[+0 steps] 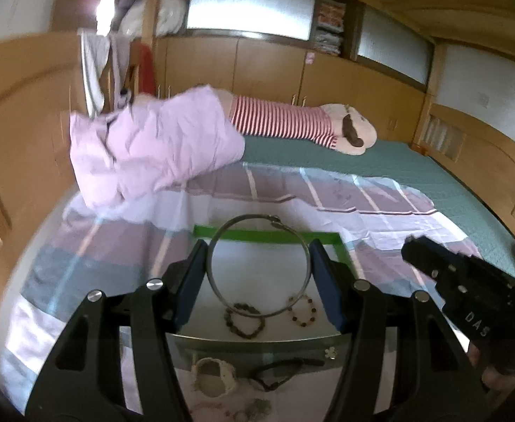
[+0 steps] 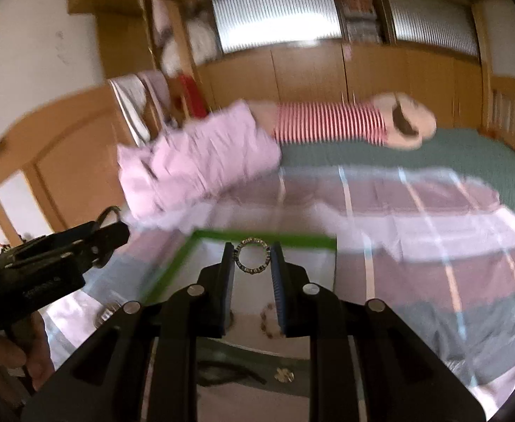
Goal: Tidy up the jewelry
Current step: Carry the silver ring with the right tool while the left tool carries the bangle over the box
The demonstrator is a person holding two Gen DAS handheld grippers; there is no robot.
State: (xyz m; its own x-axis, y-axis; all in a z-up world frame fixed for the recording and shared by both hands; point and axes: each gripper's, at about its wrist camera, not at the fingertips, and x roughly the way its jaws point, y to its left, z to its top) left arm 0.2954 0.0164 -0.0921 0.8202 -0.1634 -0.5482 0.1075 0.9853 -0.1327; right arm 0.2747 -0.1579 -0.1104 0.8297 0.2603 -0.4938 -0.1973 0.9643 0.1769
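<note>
The left gripper (image 1: 259, 263) is clamped on a large silver metal hoop bangle (image 1: 259, 263), held over the white tray with green taped border (image 1: 275, 236). The right gripper (image 2: 252, 256) is clamped on a small beaded silver ring-shaped bracelet (image 2: 252, 256) above the same tray. Two beaded bracelets (image 1: 245, 321) lie on the tray. Farther, a pink folded quilt (image 1: 152, 147) and a striped plush doll (image 1: 292, 123) lie on the bed.

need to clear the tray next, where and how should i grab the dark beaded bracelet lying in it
Grip the dark beaded bracelet across one side of its loop, one jaw inside and one outside, coming straight down. It lies flat on the tray, so there is no edge to pinch from the side. Take the near side: the steel bangle overlaps its far side in this view.
</note>
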